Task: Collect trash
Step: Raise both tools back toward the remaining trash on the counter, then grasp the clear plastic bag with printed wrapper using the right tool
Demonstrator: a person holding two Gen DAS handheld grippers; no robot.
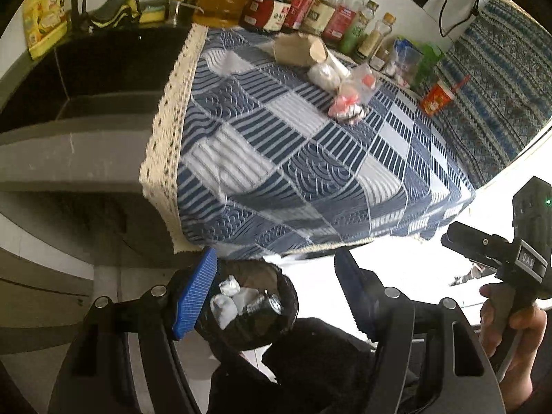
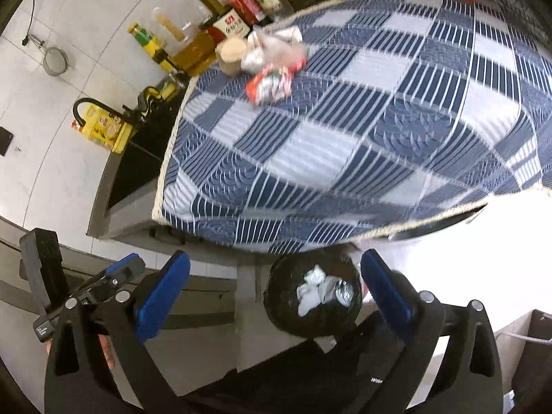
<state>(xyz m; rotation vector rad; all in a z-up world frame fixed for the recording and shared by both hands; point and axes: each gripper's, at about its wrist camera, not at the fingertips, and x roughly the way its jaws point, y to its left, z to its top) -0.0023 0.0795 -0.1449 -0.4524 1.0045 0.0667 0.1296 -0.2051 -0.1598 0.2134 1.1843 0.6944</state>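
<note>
A black-lined trash bin [image 1: 255, 307] stands on the floor below the counter edge, holding crumpled white paper and a can; it also shows in the right wrist view [image 2: 312, 296]. On the blue patterned cloth [image 1: 293, 158] lie a brown paper cup [image 1: 300, 50], a white crumpled wad [image 1: 322, 74] and red-and-white wrappers [image 1: 348, 101]. The wrappers [image 2: 272, 82] and the cup [image 2: 233, 55] lie at the cloth's far left in the right wrist view. My left gripper [image 1: 276, 296] is open and empty above the bin. My right gripper [image 2: 276, 296] is open and empty, also above the bin.
Bottles of oil and sauce [image 1: 276, 3] line the wall behind the cloth. A black sink [image 1: 103, 69] with a faucet lies left of the cloth. A red cup [image 1: 436, 96] stands at the far right. The right gripper's handle [image 1: 500, 252] is at the right.
</note>
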